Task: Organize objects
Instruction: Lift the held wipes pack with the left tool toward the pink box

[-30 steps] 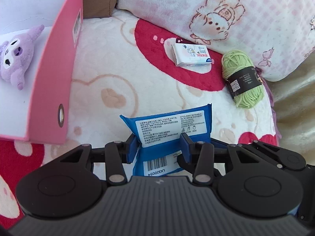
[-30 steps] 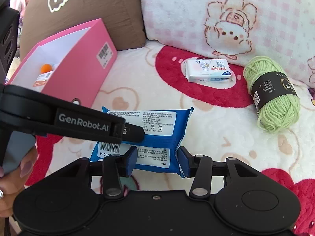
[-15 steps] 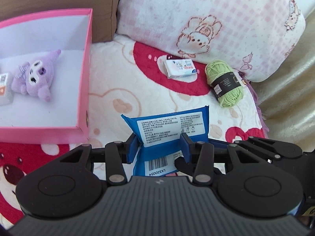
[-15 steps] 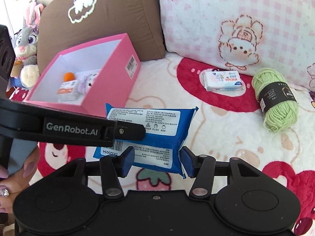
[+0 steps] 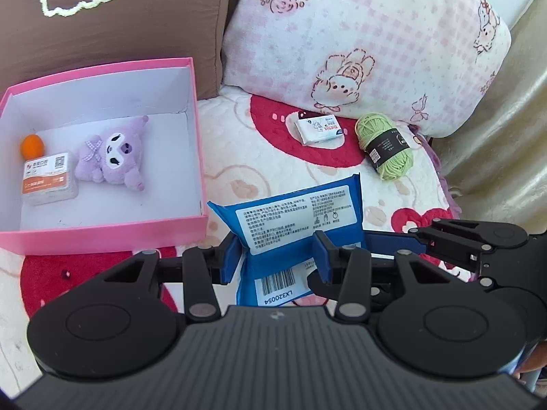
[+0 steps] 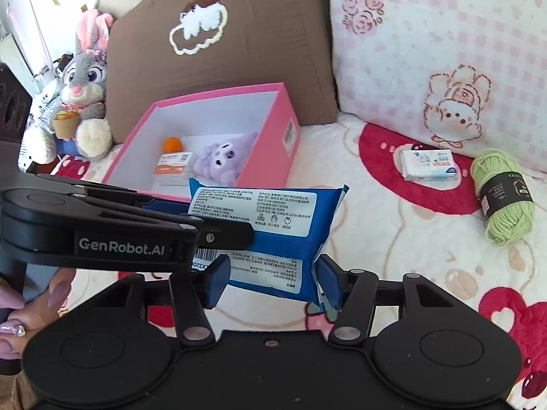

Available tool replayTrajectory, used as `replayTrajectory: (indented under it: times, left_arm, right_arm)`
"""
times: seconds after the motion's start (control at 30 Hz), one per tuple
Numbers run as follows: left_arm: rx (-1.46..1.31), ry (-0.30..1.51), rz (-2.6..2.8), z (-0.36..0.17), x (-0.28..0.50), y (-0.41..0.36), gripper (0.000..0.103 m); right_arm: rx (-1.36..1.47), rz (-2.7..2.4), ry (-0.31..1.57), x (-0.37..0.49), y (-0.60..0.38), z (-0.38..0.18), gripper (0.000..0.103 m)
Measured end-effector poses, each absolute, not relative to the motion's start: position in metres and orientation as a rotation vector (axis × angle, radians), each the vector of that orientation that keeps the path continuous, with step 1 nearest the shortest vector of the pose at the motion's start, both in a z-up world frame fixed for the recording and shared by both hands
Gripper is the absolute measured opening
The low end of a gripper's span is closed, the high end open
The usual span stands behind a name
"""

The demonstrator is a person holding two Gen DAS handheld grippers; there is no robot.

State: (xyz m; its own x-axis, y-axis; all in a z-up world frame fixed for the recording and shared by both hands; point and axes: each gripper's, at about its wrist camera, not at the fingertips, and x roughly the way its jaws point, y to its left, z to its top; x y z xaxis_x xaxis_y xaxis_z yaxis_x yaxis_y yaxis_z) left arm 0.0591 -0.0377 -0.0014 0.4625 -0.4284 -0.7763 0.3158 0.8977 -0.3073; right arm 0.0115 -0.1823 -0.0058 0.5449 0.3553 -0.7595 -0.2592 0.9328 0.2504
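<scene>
Pinching the blue wipes pack (image 5: 301, 215), the left gripper (image 5: 275, 256) hangs beside the pink box (image 5: 102, 229); the right gripper (image 6: 271, 278) jaws are opening around the pack; yarn (image 6: 502, 194) and tissues (image 6: 429, 165) lie by the blanket's (image 6: 393, 239) far edge.

Home bed or sofa, plush blanket (image 5: 266, 157), cartoon pillows (image 6: 444, 51), stuffed rabbit (image 6: 83, 82)

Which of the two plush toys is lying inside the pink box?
The small purple plush lies in the pink box, beside the orange ball and a white packet. The grey rabbit plush sits outside, against the brown cushion.
</scene>
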Motion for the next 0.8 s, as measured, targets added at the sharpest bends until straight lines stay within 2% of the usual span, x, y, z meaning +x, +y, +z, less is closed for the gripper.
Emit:
replayTrajectory:
  times: [0.3,0.8]
  left_arm:
    - [-0.168,1.027,-0.476,0.018,0.046,-0.003,0.042]
    - [-0.160,1.012,-0.469,0.053,0.031,0.068,0.042]
  right_arm:
    - [0.097,0.412,0.915,-0.006,-0.156,0.018,0.067]
    - [0.040,0.519,0.905,-0.006,-0.094,0.058,0.068]
